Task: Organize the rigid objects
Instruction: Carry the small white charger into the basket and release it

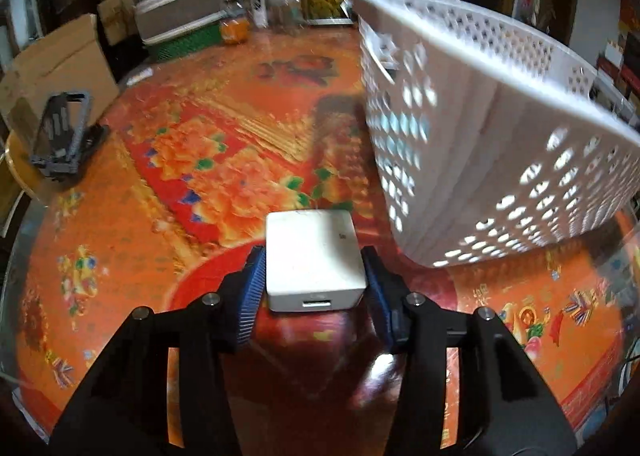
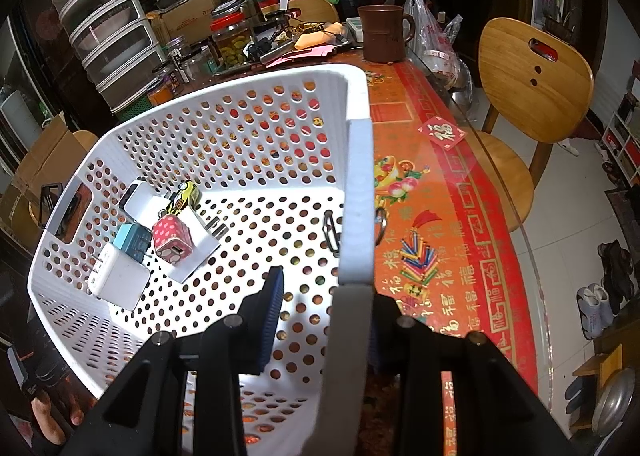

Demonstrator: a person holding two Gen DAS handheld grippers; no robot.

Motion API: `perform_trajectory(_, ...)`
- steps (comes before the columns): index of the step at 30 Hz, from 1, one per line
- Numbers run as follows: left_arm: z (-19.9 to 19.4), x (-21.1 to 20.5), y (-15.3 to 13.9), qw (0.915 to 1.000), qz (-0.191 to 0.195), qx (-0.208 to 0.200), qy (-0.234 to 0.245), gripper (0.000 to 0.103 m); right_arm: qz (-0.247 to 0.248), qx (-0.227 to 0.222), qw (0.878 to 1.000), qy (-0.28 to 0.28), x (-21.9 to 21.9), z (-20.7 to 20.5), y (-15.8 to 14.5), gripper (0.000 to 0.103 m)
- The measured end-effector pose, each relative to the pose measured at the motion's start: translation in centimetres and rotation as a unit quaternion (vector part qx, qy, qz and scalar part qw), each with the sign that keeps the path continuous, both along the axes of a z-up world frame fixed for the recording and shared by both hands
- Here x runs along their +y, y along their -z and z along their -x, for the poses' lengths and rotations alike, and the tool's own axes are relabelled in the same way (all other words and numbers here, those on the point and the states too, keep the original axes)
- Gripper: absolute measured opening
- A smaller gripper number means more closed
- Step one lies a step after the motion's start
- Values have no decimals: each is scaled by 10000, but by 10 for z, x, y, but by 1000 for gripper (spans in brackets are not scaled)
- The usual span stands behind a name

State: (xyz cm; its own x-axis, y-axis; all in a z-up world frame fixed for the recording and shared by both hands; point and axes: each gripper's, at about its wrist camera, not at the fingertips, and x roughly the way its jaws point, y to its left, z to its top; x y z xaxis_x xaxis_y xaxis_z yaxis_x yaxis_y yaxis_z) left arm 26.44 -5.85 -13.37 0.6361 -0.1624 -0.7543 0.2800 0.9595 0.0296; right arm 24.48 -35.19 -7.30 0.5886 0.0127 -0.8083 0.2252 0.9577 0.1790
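My left gripper (image 1: 314, 274) is shut on a white charger block (image 1: 314, 258) with a USB port facing me, held above the orange tablecloth. The white perforated basket (image 1: 480, 136) hangs tilted just to its right. In the right wrist view the basket rim (image 2: 358, 192) runs between my right gripper's fingers (image 2: 276, 296), one inside and one outside the wall; the gap looks wider than the rim, so its grip is unclear. Inside lie a white charger (image 2: 118, 282), a blue one (image 2: 132, 240), a pink dotted one (image 2: 174, 240), a yellow toy car (image 2: 184, 196) and a carabiner (image 2: 332, 234).
A black phone stand (image 1: 64, 132) sits at the table's left edge by a cardboard box (image 1: 56, 64). Stacked drawers (image 2: 104, 36), jars (image 2: 232, 40) and a brown mug (image 2: 382, 34) crowd the far side. A wooden chair (image 2: 532, 84) stands right of the table.
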Motion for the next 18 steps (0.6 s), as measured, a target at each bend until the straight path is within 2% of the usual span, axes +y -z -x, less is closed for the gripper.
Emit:
perform_trajectory(11,5,56,-55,9978,34,-523,-417,43,-8,0,10000,10,0,-1,-1,36)
perform_trajectory(18,4,63,-117,9929,-131,-1018,-606,44,-3,-2,10000,6,1,-1,-1,36)
